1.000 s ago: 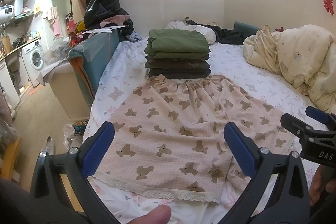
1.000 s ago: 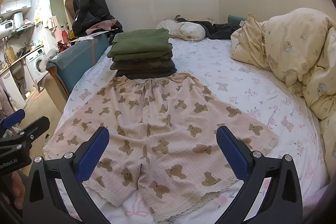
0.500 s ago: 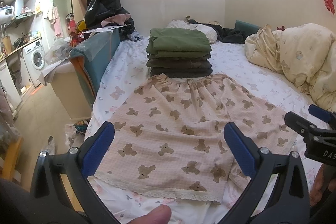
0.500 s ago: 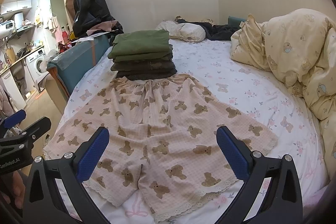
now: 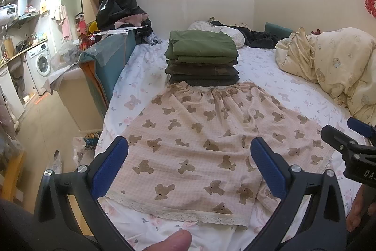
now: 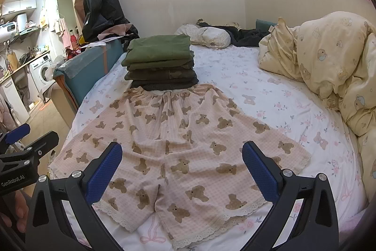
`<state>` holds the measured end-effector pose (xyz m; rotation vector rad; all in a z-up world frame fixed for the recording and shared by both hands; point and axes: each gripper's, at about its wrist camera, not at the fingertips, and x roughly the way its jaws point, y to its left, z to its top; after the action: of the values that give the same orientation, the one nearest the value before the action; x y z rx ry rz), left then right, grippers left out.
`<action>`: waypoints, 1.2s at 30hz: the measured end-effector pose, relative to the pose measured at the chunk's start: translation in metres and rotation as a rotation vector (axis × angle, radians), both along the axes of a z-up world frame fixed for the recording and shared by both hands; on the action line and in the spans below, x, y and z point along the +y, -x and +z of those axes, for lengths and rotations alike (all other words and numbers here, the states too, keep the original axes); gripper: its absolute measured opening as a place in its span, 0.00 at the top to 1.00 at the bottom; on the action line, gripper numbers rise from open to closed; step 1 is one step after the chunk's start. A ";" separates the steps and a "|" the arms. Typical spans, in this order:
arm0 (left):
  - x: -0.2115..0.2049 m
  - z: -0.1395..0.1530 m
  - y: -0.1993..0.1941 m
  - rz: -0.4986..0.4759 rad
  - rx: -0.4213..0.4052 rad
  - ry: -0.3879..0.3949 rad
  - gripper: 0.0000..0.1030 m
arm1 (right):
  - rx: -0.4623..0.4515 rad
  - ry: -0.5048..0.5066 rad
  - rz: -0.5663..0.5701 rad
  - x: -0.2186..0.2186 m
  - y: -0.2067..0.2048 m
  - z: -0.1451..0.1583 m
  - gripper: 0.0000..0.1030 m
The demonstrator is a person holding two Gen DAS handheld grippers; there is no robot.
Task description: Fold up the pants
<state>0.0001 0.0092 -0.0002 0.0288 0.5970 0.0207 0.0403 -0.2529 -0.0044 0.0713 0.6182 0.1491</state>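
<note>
Pink pants with brown bears [image 5: 199, 140] lie spread flat on the bed, waistband far, lace hems near; they also show in the right wrist view [image 6: 178, 145]. My left gripper [image 5: 189, 164] is open and empty, above the left leg. My right gripper [image 6: 182, 167] is open and empty, above the crotch and right leg. Each gripper shows at the edge of the other's view: the right one in the left wrist view [image 5: 352, 152], the left one in the right wrist view [image 6: 21, 157].
A stack of folded green and dark clothes [image 5: 202, 60] stands at the waistband. A cream duvet [image 6: 329, 77] is heaped on the right. The bed [image 6: 282, 107] has a floral sheet. A teal board [image 5: 105, 69] and the floor lie left.
Both grippers have drifted slightly; the pants and stack sit a little lower in the views. Nothing was taken hold of.
</note>
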 end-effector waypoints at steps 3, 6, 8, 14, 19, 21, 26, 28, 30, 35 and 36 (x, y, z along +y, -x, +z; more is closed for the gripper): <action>-0.001 -0.001 0.000 0.000 0.003 -0.001 0.00 | 0.006 0.000 0.003 0.000 0.001 0.000 0.00; -0.001 -0.001 -0.001 0.000 0.001 0.001 0.00 | -0.001 0.003 0.004 0.001 0.001 0.002 0.00; -0.001 -0.002 -0.001 0.001 0.001 0.000 0.00 | -0.002 0.005 0.006 0.001 0.001 0.002 0.00; -0.001 -0.002 -0.001 0.000 0.000 -0.001 0.00 | -0.001 0.007 0.004 0.004 0.002 0.001 0.00; -0.001 -0.002 -0.001 0.001 0.001 0.000 0.00 | 0.003 0.008 0.010 0.003 0.002 0.000 0.00; -0.001 -0.002 -0.002 0.002 0.002 0.003 0.00 | 0.003 0.012 0.010 0.004 0.002 0.000 0.00; -0.002 -0.001 -0.002 0.007 -0.006 0.011 0.00 | -0.005 0.007 0.009 0.003 0.003 0.000 0.00; -0.004 -0.001 -0.001 0.002 -0.011 0.009 0.00 | -0.004 0.010 0.006 0.003 0.003 0.000 0.00; -0.006 0.000 0.000 -0.001 -0.014 0.001 0.00 | 0.000 0.005 0.003 0.001 0.003 -0.001 0.00; -0.007 0.002 -0.001 0.000 -0.013 0.006 0.00 | 0.001 0.004 0.000 0.000 0.002 0.001 0.00; -0.008 0.002 -0.001 0.001 -0.014 0.001 0.00 | 0.001 0.005 0.001 0.000 0.002 0.001 0.00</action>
<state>0.0006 0.0013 0.0014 0.0277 0.5831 0.0213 0.0378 -0.2529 -0.0037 0.0665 0.6191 0.1482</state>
